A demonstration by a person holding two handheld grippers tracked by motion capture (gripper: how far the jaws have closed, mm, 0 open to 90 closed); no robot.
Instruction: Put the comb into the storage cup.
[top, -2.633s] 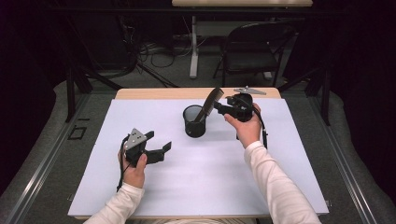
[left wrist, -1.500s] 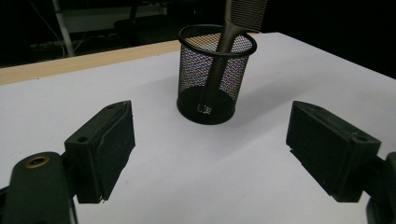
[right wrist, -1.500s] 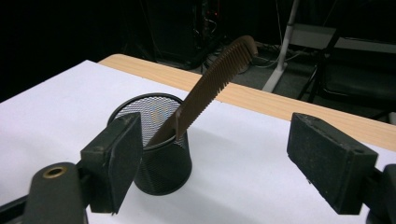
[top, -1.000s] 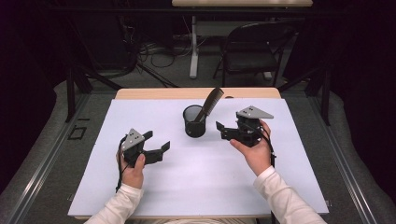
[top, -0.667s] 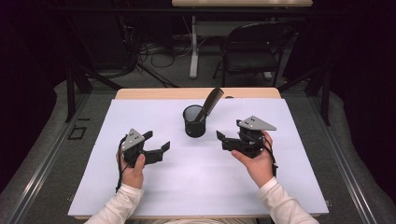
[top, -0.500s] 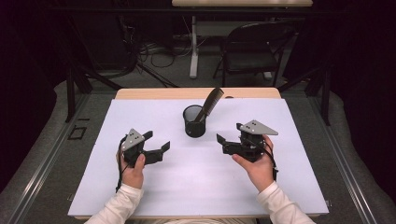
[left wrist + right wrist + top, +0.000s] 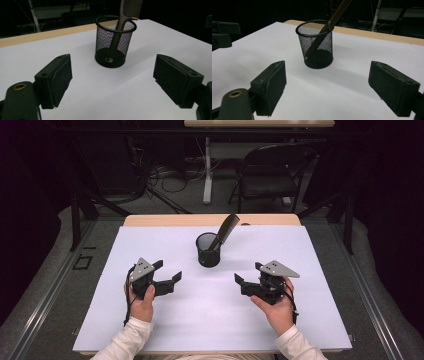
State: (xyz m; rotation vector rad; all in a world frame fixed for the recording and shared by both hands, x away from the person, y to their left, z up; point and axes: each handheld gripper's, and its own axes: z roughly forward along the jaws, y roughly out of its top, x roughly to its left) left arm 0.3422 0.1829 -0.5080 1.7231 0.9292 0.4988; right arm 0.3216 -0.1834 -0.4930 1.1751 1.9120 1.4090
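A black mesh cup [image 7: 208, 249] stands upright on the white table cover, with a dark comb [image 7: 226, 230] leaning in it, teeth end up and tilted right. My left gripper [image 7: 169, 273] rests low at the cup's left front, open, nothing between its jaws. In the left gripper view the mesh cup [image 7: 114, 41] and comb [image 7: 123, 18] stand ahead between the jaws. My right gripper [image 7: 247, 275] sits at the cup's right front, open and empty, pointing left. The right gripper view has the mesh cup [image 7: 316, 43] and comb [image 7: 332, 18] ahead.
The white cover [image 7: 210, 320] spreads over a wooden table whose bare far edge [image 7: 165, 220] shows behind the cup. A folding chair [image 7: 270, 172] and cables stand on the floor beyond. The left gripper [image 7: 222, 33] shows at the right gripper view's left edge.
My right gripper let go of the comb, left it in the cup, and drew back toward me and down. The left gripper kept still.
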